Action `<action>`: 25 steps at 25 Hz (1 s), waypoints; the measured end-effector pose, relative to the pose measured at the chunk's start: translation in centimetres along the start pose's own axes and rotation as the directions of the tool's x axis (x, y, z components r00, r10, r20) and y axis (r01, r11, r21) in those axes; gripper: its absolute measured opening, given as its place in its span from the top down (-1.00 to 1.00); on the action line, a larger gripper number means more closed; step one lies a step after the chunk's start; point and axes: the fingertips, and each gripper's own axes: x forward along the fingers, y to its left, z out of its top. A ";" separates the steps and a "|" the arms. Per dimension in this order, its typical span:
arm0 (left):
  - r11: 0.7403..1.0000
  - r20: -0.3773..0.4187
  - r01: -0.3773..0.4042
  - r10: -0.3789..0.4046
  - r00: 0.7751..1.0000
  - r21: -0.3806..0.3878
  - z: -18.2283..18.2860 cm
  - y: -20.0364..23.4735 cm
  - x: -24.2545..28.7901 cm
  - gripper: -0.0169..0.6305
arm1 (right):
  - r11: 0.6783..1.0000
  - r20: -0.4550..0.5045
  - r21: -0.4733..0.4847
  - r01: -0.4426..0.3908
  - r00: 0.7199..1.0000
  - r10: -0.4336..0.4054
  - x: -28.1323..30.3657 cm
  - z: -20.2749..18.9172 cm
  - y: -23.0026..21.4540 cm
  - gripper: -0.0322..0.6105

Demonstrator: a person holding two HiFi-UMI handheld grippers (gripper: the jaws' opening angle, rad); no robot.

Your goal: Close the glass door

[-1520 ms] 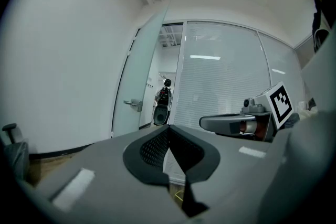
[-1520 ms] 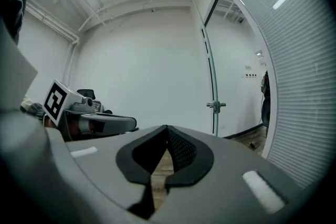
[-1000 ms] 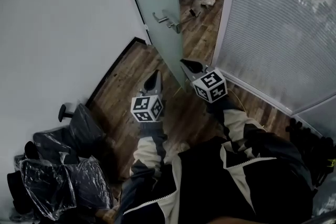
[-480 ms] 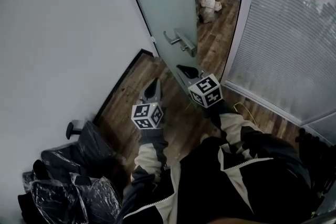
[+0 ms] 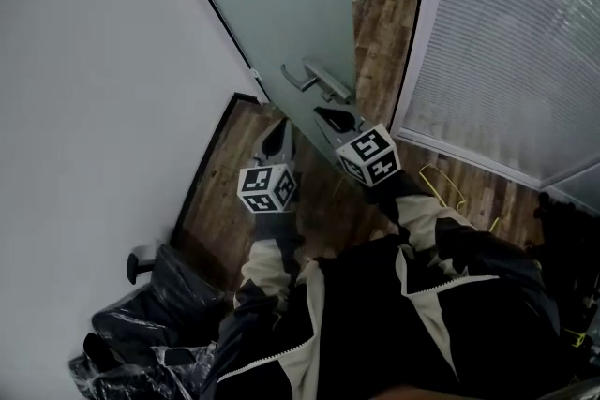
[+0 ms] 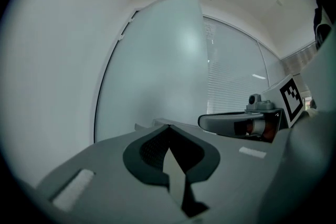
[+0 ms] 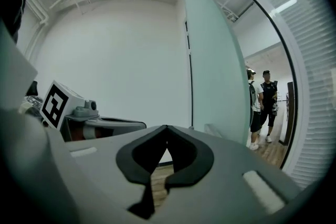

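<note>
Left tool (image 5: pixel 278 130) is pointing at the glass door (image 5: pixel 272 5), standing open just ahead; jaws together, empty. Right tool (image 5: pixel 331 116), likewise pinched together, is hovering just beside the handle (image 5: pixel 317 80). Risk: tips skidding off smooth glass or snagging the handle.
</note>
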 end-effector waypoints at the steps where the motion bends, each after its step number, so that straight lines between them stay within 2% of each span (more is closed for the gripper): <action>1: 1.000 -0.006 0.025 -0.025 1.000 -0.004 -0.1 0.3 0.5 0.94 | 1.000 -0.007 0.000 0.029 1.000 -0.029 0.3 -0.1 -0.4 0.89; 5: 0.993 -0.022 0.115 -0.115 0.993 -0.010 -0.4 1.1 1.8 0.94 | 0.990 -0.053 -0.054 0.127 0.990 -0.129 1.1 -0.4 -0.9 0.88; 7: 0.988 -0.020 0.151 -0.152 0.988 -0.015 -0.3 1.2 2.1 0.94 | 0.973 -0.094 -0.147 0.175 0.977 -0.190 1.3 -0.3 -1.2 0.88; 8: 0.986 -0.022 0.166 -0.166 0.986 -0.015 -0.3 1.2 2.2 0.94 | 0.955 -0.129 -0.222 0.195 0.965 -0.227 1.5 -0.3 -1.4 0.88; 10: 0.981 -0.026 0.193 -0.193 0.981 -0.011 -0.1 1.3 2.3 0.94 | 0.884 -0.206 -0.416 0.213 0.925 -0.320 2.0 -0.5 -1.7 0.79; 13: 0.975 -0.028 0.220 -0.220 0.975 -0.007 0.1 1.3 2.0 0.94 | 0.706 -0.271 -0.693 0.146 0.854 -0.443 3.6 -0.9 -2.2 0.54; 14: 0.975 -0.030 0.223 -0.224 0.974 -0.007 0.2 1.4 1.8 0.94 | 0.645 -0.295 -0.758 0.097 0.831 -0.472 4.4 -1.3 -2.5 0.39; 16: 0.974 -0.031 0.225 -0.225 0.974 -0.011 0.3 1.7 1.6 0.94 | 0.543 -0.352 -0.839 -0.021 0.783 -0.513 6.2 -2.9 -3.3 0.09; 18: 0.974 -0.032 0.228 -0.228 0.973 -0.010 0.4 1.9 1.3 0.94 | 0.453 -0.383 -0.883 -0.120 0.742 -0.550 7.7 -4.4 -4.2 -0.07; 19: 0.973 -0.033 0.230 -0.231 0.972 -0.007 0.4 1.9 1.1 0.94 | 0.420 -0.386 -0.895 -0.149 0.730 -0.564 8.3 -4.9 -4.6 -0.09; 20: 0.972 -0.035 0.234 -0.234 0.972 -0.002 0.4 1.8 0.9 0.94 | 0.400 -0.388 -0.901 -0.166 0.720 -0.575 8.9 -5.3 -5.0 -0.09; 24: 0.966 -0.046 0.259 -0.259 0.965 0.011 0.0 1.2 0.1 0.94 | 0.387 -0.412 -0.901 -0.198 0.672 -0.616 10.3 -6.8 -6.7 -0.09; 25: 0.964 -0.052 0.266 -0.265 0.963 0.013 -0.3 1.0 -0.1 0.94 | 0.374 -0.409 -0.905 -0.204 0.663 -0.627 10.5 -6.9 -7.0 -0.09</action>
